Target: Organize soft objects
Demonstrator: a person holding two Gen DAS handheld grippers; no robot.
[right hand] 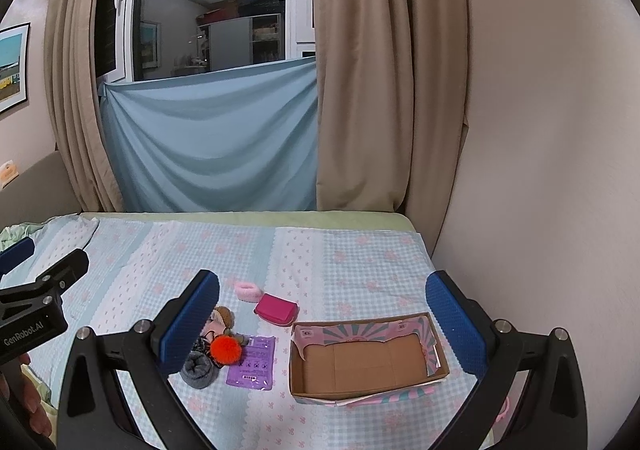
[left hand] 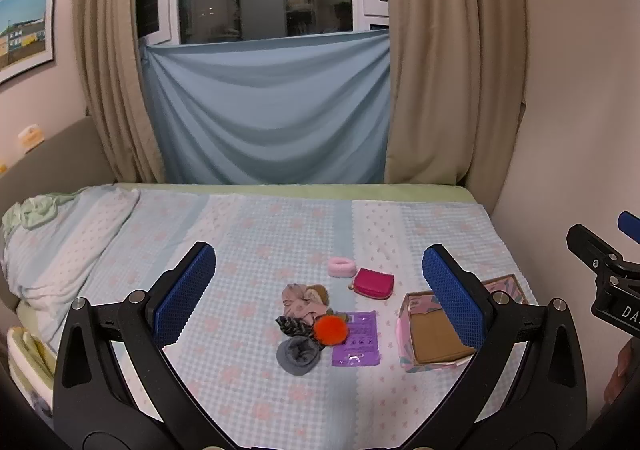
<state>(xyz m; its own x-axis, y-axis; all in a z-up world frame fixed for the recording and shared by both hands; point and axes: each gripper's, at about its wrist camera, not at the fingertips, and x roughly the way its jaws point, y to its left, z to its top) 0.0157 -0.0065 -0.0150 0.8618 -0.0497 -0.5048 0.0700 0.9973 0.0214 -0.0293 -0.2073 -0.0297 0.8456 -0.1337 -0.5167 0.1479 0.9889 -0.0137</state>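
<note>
A pile of soft things lies on the bed: an orange pom-pom, a grey sock, a pink-beige scrunchie, a dark patterned scrunchie. A pink fluffy ring and a magenta pouch lie behind. A purple sachet lies flat. An empty cardboard box stands to the right. My left gripper is open above the pile. My right gripper is open above the box's left side.
The bed has a light blue checked cover. A pillow lies at the left. A wall borders the bed on the right; curtains and a blue sheet hang behind. A pink item lies by the box.
</note>
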